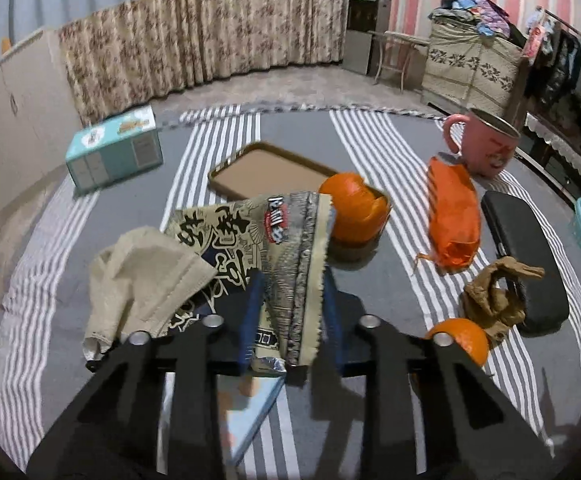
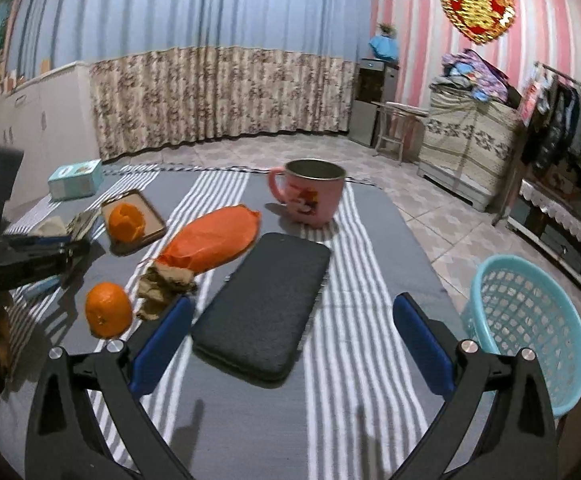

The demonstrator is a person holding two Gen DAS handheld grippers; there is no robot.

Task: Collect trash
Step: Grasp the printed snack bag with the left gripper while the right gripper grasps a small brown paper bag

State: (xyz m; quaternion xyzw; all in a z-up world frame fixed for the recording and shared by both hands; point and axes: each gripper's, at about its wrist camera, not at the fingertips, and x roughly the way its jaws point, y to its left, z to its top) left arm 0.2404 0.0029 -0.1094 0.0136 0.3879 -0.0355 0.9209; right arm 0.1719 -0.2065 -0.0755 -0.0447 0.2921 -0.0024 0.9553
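Note:
My left gripper [image 1: 290, 284] is shut on a patterned snack wrapper [image 1: 250, 232], whose foil edge stands up between the blue pads. A beige face mask [image 1: 142, 272] lies against the wrapper's left side. Orange peel [image 1: 354, 208] sits on a brown tray [image 1: 258, 168]. An orange plastic wrapper [image 2: 214, 240] and crumpled brown paper [image 2: 162, 284] lie beside a whole orange [image 2: 108, 310]. My right gripper [image 2: 293, 304] is open above a black case [image 2: 266, 304], with nothing between its pads. A teal basket [image 2: 530, 332] stands off the table's right edge.
A pink mug [image 2: 310, 192] stands at the far side of the striped cloth. A teal tissue box [image 1: 114, 152] sits at the far left. A light blue booklet [image 1: 250, 412] lies under my left gripper. Floor, curtain and furniture lie beyond.

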